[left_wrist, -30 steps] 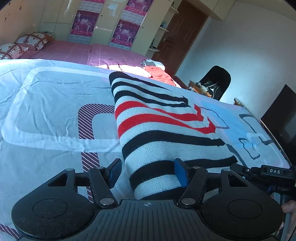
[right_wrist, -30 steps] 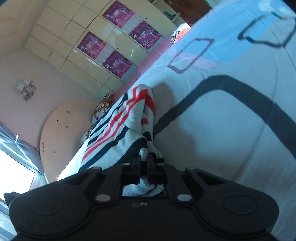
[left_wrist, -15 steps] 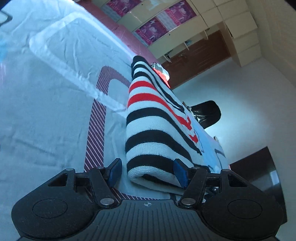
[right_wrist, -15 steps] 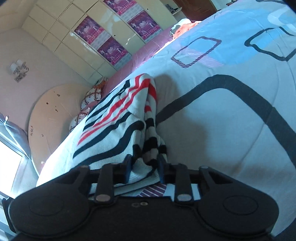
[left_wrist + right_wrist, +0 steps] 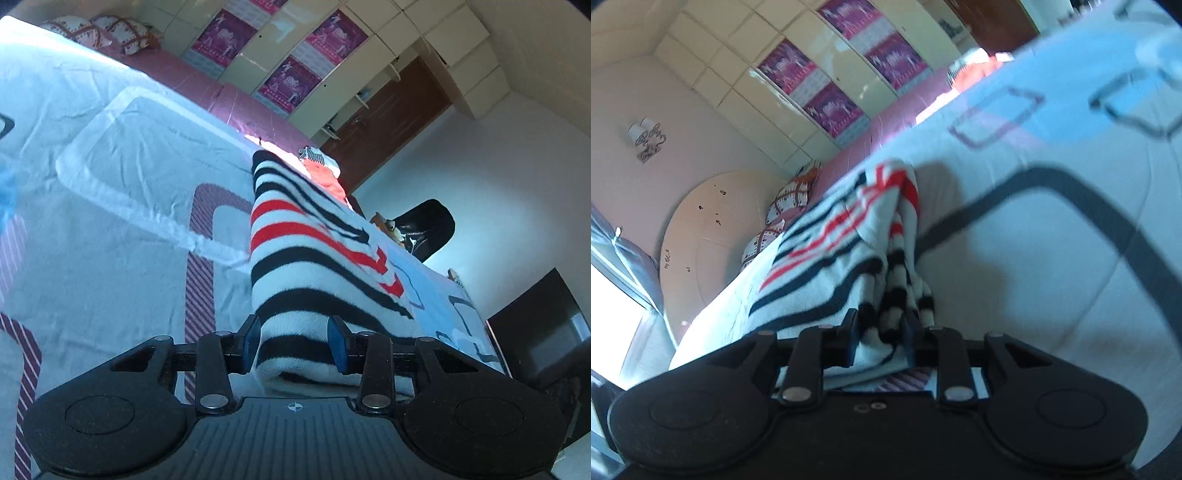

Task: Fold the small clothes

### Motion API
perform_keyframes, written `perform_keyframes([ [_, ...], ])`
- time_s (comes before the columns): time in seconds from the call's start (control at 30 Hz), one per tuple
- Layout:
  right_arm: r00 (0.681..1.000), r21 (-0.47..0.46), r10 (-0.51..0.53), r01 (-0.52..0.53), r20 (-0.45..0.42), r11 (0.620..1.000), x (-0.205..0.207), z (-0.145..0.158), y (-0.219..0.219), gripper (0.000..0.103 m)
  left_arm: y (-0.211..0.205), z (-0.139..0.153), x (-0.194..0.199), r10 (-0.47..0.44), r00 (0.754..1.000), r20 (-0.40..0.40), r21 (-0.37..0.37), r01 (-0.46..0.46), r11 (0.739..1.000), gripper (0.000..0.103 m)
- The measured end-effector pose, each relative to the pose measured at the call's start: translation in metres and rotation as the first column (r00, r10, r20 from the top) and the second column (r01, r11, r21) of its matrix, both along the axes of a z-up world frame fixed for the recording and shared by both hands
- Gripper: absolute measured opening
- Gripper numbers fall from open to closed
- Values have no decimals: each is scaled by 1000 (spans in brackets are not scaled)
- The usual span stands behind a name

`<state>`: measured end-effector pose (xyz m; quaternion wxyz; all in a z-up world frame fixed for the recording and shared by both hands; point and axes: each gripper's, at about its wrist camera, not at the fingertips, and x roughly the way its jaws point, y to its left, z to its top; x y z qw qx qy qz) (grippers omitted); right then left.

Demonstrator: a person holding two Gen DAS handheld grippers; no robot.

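A folded black, white and red striped knit garment (image 5: 295, 266) lies on the patterned bed sheet (image 5: 110, 221). My left gripper (image 5: 295, 341) is open, its blue pads on either side of the garment's near folded end. In the right wrist view the same garment (image 5: 849, 251) is bunched at its near edge. My right gripper (image 5: 881, 334) has its jaws partly apart around that bunched edge, the cloth filling the gap between them.
A red and white pile of clothes (image 5: 325, 173) lies at the far end of the bed. Pillows (image 5: 110, 33) sit at the head. A black chair (image 5: 428, 229) and a dark screen (image 5: 535, 332) stand right of the bed. Wardrobes (image 5: 831, 74) line the far wall.
My left gripper's jaws have narrowed onto the garment's folded end and the view has tilted. My right gripper has gone from shut on the edge to jaws partly apart.
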<state>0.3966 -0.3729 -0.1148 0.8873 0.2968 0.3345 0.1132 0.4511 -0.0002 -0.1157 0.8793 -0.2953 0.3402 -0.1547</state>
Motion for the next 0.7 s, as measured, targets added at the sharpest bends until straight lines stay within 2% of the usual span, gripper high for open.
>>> perform_keyframes([
  [0.03, 999, -44, -18, 19, 38, 999, -1, 8, 3, 26, -3, 5, 4, 2, 1000, 16, 24, -2, 1000, 39],
  [0.07, 997, -80, -19, 26, 77, 996, -1, 15, 7, 26, -7, 10, 8, 3, 1000, 31, 58, -4, 998, 44],
  [0.1, 994, -130, -8, 23, 110, 991, 3, 22, 14, 25, -12, 14, 13, 6, 999, 40, 108, -11, 994, 52],
  [0.13, 992, -188, 9, 15, 124, 982, 9, 26, 22, 25, -20, 16, 20, 13, 999, 41, 174, -20, 985, 52],
  [0.17, 991, -258, 37, -3, 127, 966, 17, 28, 32, 25, -26, 17, 26, 8, 999, 32, 226, -15, 974, 52],
  [0.23, 988, -384, 99, -46, 121, 922, 33, 25, 51, 26, -32, 12, 39, -8, 1000, 13, 242, 5, 970, 52],
  [0.3, 991, -498, 134, -104, 24, 861, 52, 10, 63, 28, -36, 11, 43, -22, 1000, 3, 256, 20, 967, 52],
  [0.33, 989, -507, 146, -117, 18, 854, 54, 4, 63, 28, -38, 12, 41, -23, 1000, 5, 264, 21, 964, 52],
  [0.37, 990, -493, 141, -114, 18, 862, 54, 4, 61, 28, -40, 13, 41, -22, 1000, 6, 271, 20, 962, 52],
  [0.47, 989, -488, 146, -124, 7, 864, 54, 11, 62, 27, -44, 20, 38, -22, 1000, 12, 291, 17, 957, 52],
  [0.6, 983, -481, 162, -100, 88, 871, 51, 28, 64, 27, -49, 34, 39, -59, 996, 68, 312, 35, 950, 52],
  [0.7, 982, -479, 166, -104, 90, 872, 63, 31, 66, 28, -53, 39, 47, -74, 994, 79, 330, 44, 943, 52],
])
